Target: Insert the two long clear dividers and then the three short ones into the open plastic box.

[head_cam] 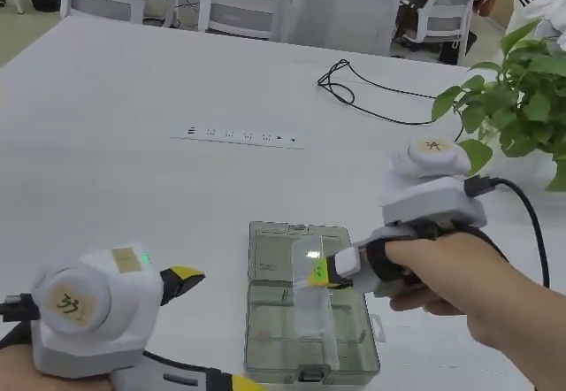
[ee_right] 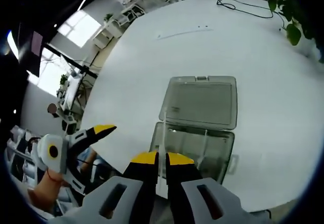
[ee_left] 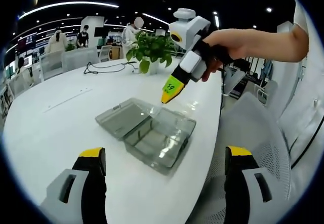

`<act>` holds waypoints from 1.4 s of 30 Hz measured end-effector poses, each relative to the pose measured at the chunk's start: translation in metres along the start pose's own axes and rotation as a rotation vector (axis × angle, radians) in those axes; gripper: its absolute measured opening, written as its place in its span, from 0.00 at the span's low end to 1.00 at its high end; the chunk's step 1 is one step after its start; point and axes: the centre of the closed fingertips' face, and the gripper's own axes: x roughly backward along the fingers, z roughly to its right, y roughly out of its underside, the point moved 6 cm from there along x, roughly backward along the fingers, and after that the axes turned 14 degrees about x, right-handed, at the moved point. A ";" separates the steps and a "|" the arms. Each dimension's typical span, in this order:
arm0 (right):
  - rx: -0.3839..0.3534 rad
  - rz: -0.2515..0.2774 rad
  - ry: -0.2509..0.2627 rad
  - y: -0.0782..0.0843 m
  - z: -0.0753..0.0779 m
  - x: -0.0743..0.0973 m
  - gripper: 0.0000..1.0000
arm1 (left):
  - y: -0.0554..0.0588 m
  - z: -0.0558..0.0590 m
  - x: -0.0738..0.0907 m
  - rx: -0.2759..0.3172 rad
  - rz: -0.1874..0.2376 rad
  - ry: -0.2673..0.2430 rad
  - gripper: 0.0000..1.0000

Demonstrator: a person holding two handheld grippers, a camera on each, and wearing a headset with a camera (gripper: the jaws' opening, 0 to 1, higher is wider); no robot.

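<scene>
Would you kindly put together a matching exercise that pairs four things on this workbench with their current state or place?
Things:
1. left gripper
2. right gripper
3. plastic box
4. power strip

States or places:
A. lid swung open and lying flat
B. shut on a clear divider
C. lies on the table, beyond the box
D. jaws wide apart, holding nothing

Pairs: 1-D, 2-B, 3-A, 4-C

above box (head_cam: 354,325): right gripper (head_cam: 320,272) with divider (head_cam: 309,310) | behind: lid (head_cam: 274,254) | left: open table (head_cam: 133,170)
</scene>
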 end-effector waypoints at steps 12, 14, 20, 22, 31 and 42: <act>-0.077 -0.123 0.018 0.014 0.010 -0.025 0.07 | 0.004 -0.002 -0.001 0.007 0.006 0.016 1.00; -0.090 -0.133 0.018 0.017 0.010 -0.028 0.07 | 0.005 -0.002 -0.001 0.014 0.011 0.020 1.00; -0.129 -0.160 0.022 0.022 0.013 -0.038 0.07 | 0.007 -0.003 -0.002 0.026 0.015 0.024 0.99; -0.137 -0.168 0.027 0.023 0.016 -0.041 0.07 | 0.007 -0.003 -0.002 0.028 0.018 0.024 0.99; -0.130 -0.178 0.039 0.024 0.017 -0.046 0.07 | 0.008 -0.002 -0.002 0.039 0.030 0.029 0.99; -0.098 -0.173 0.062 0.024 0.016 -0.050 0.07 | 0.008 -0.003 -0.002 0.044 0.032 0.029 0.99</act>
